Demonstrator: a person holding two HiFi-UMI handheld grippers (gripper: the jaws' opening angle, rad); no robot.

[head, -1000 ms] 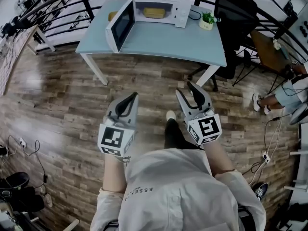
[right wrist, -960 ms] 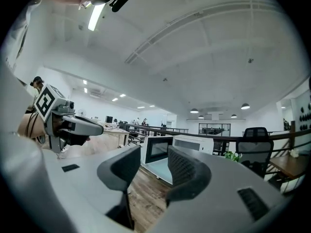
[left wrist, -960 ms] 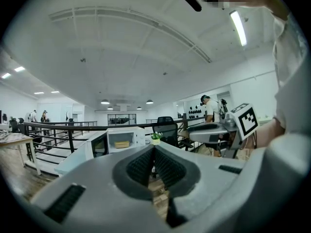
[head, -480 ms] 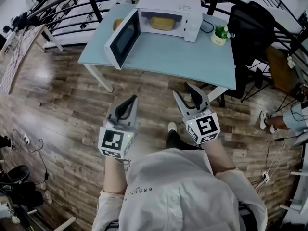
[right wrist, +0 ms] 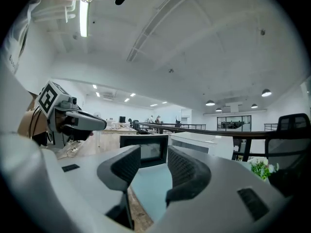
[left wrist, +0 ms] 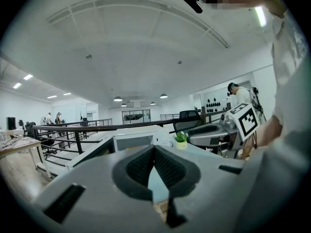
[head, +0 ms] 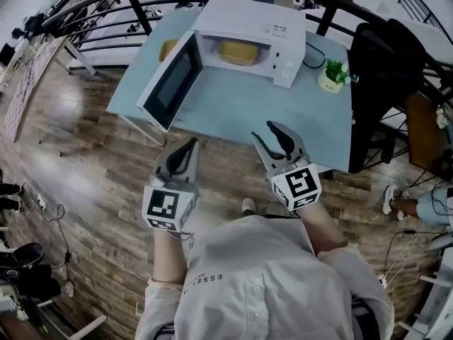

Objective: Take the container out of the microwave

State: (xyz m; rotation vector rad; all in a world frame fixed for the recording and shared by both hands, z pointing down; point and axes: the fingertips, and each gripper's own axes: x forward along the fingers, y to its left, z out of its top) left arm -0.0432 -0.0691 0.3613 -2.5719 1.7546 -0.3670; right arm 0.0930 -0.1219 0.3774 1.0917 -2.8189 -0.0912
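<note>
The left tool (head: 190,144) sits pinched together, the right tool (head: 277,133) parted and empty, short of the open microwave (head: 276,20); its yellow container (head: 237,52) looks light and rigid, best gripped at the rim.

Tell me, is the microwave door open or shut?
Open. The door stands out at the left of the microwave, and the container shows inside.

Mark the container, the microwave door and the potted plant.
container (head: 237,52), head view, middle of its yellow top.
microwave door (head: 171,82), head view, dark window pane.
potted plant (head: 334,70), head view, green leaves.
</note>
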